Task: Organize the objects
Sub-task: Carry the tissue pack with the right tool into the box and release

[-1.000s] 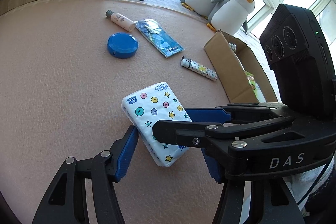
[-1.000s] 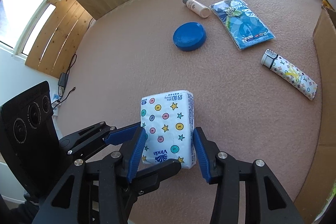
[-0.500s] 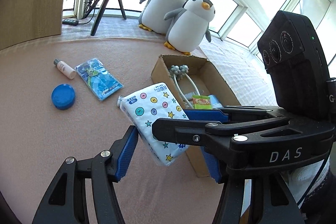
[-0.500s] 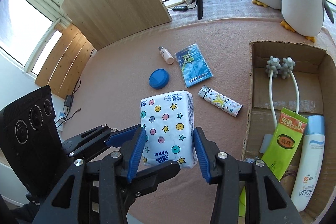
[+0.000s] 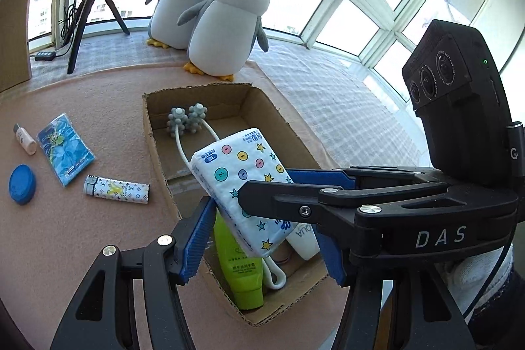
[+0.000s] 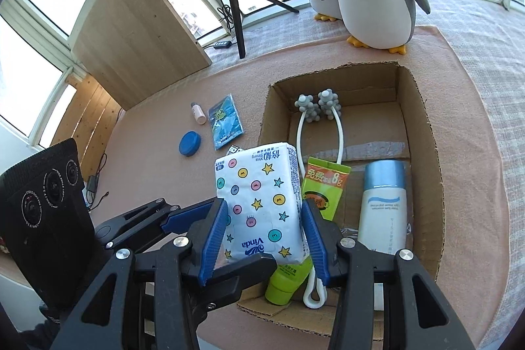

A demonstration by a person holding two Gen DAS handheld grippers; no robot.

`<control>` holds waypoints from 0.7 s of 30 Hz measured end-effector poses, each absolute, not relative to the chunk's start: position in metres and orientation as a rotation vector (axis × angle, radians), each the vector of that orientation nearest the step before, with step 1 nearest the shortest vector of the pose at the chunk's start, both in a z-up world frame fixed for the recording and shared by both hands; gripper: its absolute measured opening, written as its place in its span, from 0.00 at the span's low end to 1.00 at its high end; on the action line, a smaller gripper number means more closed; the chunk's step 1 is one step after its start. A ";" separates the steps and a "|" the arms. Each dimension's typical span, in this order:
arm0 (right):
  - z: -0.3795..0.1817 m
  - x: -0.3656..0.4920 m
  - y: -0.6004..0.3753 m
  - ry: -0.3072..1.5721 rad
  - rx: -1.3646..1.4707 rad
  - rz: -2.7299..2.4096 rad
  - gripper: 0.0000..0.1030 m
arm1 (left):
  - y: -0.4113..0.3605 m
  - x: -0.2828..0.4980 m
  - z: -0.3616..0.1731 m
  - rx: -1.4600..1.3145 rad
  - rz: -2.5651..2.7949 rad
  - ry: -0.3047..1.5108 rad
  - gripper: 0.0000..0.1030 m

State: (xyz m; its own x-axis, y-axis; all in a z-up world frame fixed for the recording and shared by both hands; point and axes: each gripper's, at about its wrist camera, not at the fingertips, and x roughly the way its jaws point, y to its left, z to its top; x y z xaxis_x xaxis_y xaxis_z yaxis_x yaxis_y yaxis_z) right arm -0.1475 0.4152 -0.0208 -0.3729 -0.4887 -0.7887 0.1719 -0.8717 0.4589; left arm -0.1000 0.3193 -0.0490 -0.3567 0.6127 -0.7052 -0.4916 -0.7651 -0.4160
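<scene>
In the left wrist view, the left gripper [image 5: 265, 238] stands spread, its blue pads flanking the white star-and-dot tissue pack [image 5: 241, 182] held above the open brown cardboard box [image 5: 154, 149], whose far half toward 12 o'clock lies mostly bare. In the right wrist view, the right gripper [image 6: 264, 240] clamps the pack by both sides, over the box's left wall at 11 o'clock; bare floor lies at 1 o'clock, above the white lotion bottle [image 6: 382, 205].

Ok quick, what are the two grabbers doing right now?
Left gripper: open, fingers wide either side of the tissue pack.
Right gripper: shut on the tissue pack, above the cardboard box.
</scene>
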 end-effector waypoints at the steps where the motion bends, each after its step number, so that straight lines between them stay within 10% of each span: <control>1: -0.021 -0.146 0.418 -0.435 1.459 -2.282 0.43 | 0.323 -0.100 -0.049 -1.203 2.126 -0.163 0.65; 21: 0.036 -0.135 0.362 -0.500 1.342 -2.349 0.51 | 0.168 -0.105 0.016 -1.118 2.281 -0.190 0.69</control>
